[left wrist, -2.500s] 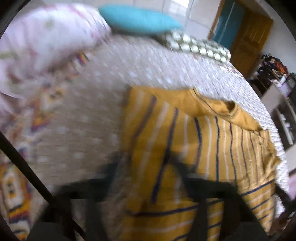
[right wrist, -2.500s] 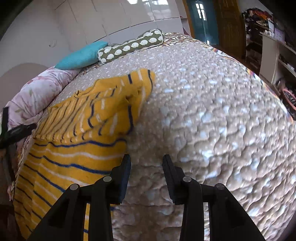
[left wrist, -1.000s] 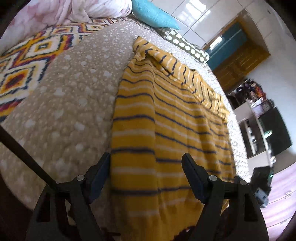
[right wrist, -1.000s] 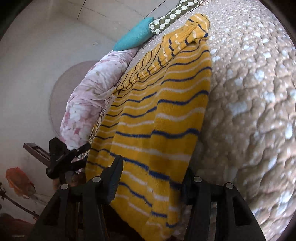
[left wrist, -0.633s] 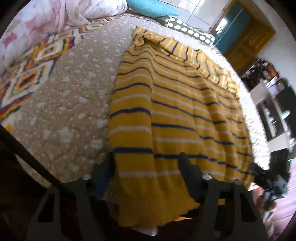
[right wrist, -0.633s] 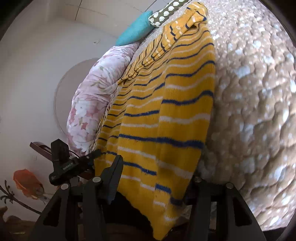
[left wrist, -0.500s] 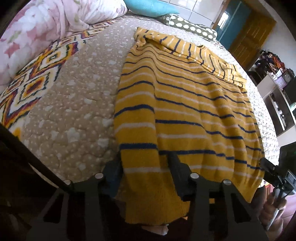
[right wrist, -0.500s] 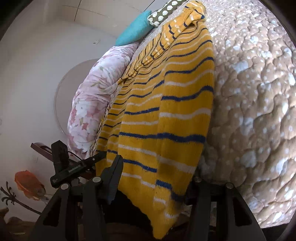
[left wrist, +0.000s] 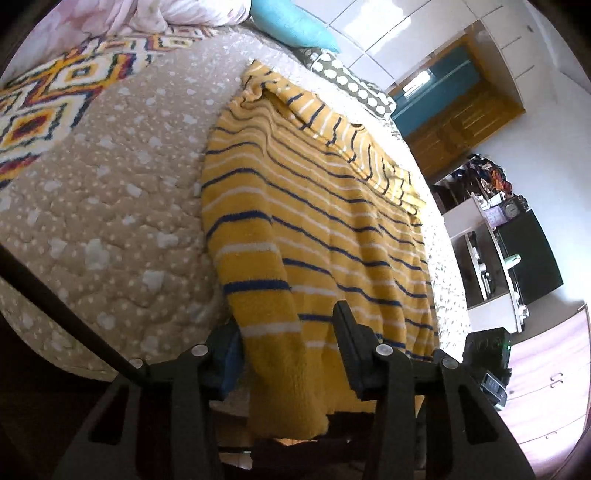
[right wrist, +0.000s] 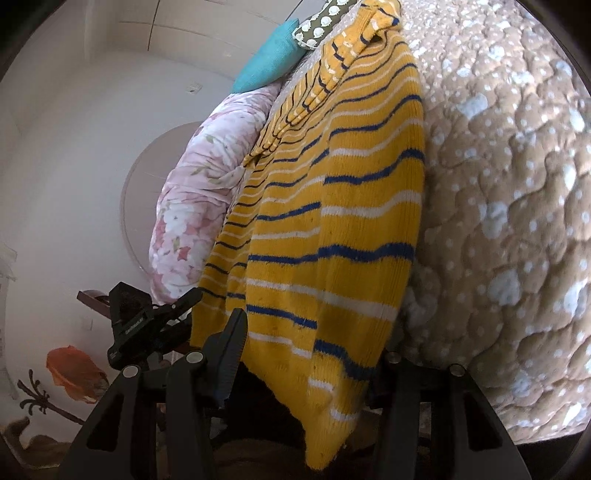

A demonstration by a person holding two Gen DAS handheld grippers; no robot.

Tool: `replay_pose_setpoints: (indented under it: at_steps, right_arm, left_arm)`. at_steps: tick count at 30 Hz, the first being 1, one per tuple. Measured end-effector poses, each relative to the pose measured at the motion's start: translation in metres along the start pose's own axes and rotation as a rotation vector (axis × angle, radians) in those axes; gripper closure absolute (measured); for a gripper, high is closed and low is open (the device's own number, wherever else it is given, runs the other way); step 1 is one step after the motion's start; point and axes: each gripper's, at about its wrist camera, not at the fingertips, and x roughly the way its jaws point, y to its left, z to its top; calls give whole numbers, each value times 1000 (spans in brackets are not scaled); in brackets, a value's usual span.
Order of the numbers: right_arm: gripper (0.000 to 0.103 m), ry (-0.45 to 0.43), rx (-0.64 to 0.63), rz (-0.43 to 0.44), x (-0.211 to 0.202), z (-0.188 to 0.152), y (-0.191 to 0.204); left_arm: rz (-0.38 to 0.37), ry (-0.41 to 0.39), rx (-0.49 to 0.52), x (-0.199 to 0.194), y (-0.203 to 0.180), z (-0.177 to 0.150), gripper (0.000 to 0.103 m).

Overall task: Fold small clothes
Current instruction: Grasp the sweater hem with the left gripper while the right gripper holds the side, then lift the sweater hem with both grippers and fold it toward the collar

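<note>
1. Yellow striped sweater (left wrist: 317, 206): lies spread along the bed, its folded sleeves and collar at the far end by the pillows, its hem hanging over the near edge of the mattress.
2. Left gripper (left wrist: 286, 343): its fingers have just been closing to a middling gap around the left hem corner, which passes between them; whether the pads already press the knit cannot be told.
3. Right gripper (right wrist: 310, 354): its fingers stand at a moderate gap with the right hem corner (right wrist: 332, 398) hanging between them; the right finger is hidden behind the cloth, so a firm grip cannot be confirmed.
4. Step in hand, as judged: taking both hem corners for a fold toward the collar. Done well, each pair of fingers pinches the full thickness of the knit just above the hem, at matching heights, and both corners rise together so the stripes stay level and the fold line runs straight across the body.
5. Bed (left wrist: 110, 192): a beige quilted cover with white spots; a diamond-patterned blanket (left wrist: 44, 99) lies to the left.
6. At the head: a teal cushion (left wrist: 291, 26), a dotted bolster (left wrist: 343, 77) and a floral duvet (right wrist: 199, 184).
7. Room: a wooden door (left wrist: 458, 125) and cluttered shelves (left wrist: 491, 206) beyond the bed.
</note>
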Motion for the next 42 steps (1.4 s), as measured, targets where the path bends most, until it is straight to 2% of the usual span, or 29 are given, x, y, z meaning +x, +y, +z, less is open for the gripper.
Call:
replay_pose_setpoints:
  at_steps: [5,8,10,11,13,16,21,25,30,33,36,40,42]
  right_arm:
    - [48,38,-4,7,2,-9,-1]
    - [50,66,-1,4,6,-16,-1]
    - [59,80,0,-5,8,-19,-2]
    - [64,84,-1,-12,9,-20,-1]
    - [92,91,-15,-50,10,-20,1]
    - [95,102,-73,-69,5,-21,14]
    - [96,96,-171,-84,-11,-23,42]
    - [96,89,-196,-93,-12,-14,49]
    - [96,7,-288,-78,-16,40,80]
    - [96,-72,-353,-109,-13,86,100]
    - [96,-125,-371,-158,1,137,106]
    - [96,-165,-351,-243,31,204,97]
    - [96,-180,-326,-275,43,228,89]
  left_arm:
    - [-48,47,-39,17,3,-6,60]
    - [-36,37,-39,18,3,-9,60]
    - [11,9,-60,14,6,-9,93]
    - [44,-15,-78,10,10,-7,93]
    - [35,-57,-121,-1,19,-5,93]
    - [24,-104,-120,-21,20,-7,93]
    - [78,-142,-29,-37,2,-12,94]
    - [86,-152,16,-37,-4,8,94]
    - [101,-216,97,-33,-29,72,94]
    - [136,-248,131,-11,-45,134,94]
    - [153,-234,128,19,-54,186,94]
    - [257,-197,170,78,-67,254,94]
    - [301,-167,178,106,-70,278,94]
